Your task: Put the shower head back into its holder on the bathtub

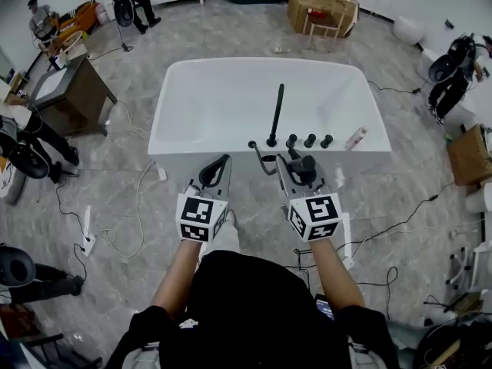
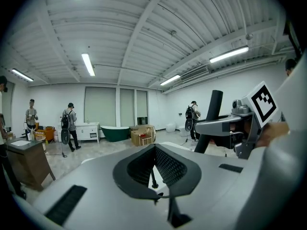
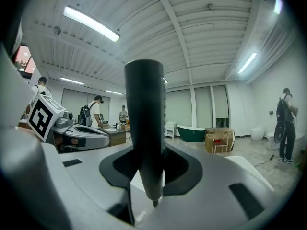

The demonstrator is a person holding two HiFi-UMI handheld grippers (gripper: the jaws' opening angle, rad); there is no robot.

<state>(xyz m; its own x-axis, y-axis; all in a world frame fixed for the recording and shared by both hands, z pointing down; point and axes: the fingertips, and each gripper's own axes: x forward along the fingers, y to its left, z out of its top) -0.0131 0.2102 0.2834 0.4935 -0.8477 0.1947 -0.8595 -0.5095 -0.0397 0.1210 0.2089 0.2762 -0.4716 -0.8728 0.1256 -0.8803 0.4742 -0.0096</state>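
Note:
In the head view the white bathtub (image 1: 177,75) lies in front of me. A tall black faucet (image 1: 275,114) and three black round fittings (image 1: 309,140) stand on its near rim. My right gripper (image 1: 300,164) is shut on the black shower head (image 1: 303,162), just before that rim, and the black hose (image 1: 261,157) curves off to its left. In the right gripper view the shower head (image 3: 144,104) stands upright between the jaws of my right gripper (image 3: 145,150). My left gripper (image 1: 226,160) (image 2: 154,146) hangs beside it, tips together, holding nothing.
A small bottle (image 1: 356,137) lies on the rim at the right. Cables (image 1: 115,237) trail over the tiled floor on both sides. A wooden cabinet (image 1: 69,91) stands at the left and cardboard boxes (image 1: 323,10) behind the tub. People stand at the room's edges.

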